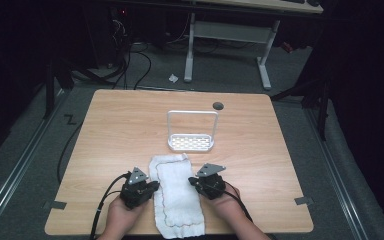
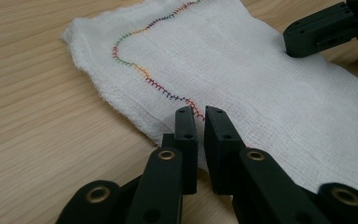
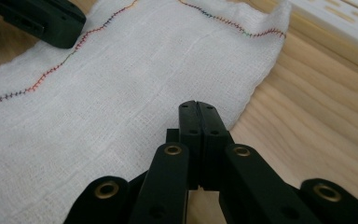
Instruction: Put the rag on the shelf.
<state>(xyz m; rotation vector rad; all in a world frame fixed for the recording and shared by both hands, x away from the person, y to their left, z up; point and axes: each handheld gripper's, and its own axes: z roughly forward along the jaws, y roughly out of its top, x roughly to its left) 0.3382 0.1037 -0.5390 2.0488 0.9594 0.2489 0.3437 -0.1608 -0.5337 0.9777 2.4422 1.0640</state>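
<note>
On the near half of the light wooden table lies a long white gauze cloth with multicoloured zigzag stitching, running from the near edge toward the middle, its far end just short of a white perforated plastic tray with a tall wire handle; left gripper sits at the cloth's left edge, held in the person's left hand; its jaws are nearly pressed together with a thin gap, tips at the cloth's hem by the stitching, and whether fabric is pinched I cannot tell; right gripper sits at the cloth's right edge, in the right hand; its jaws are pressed fully together, tips over the cloth's edge, grip on fabric not clear; both grippers point inward, facing each other across the cloth; cloth lies flat, slightly rumpled at the far end.
</note>
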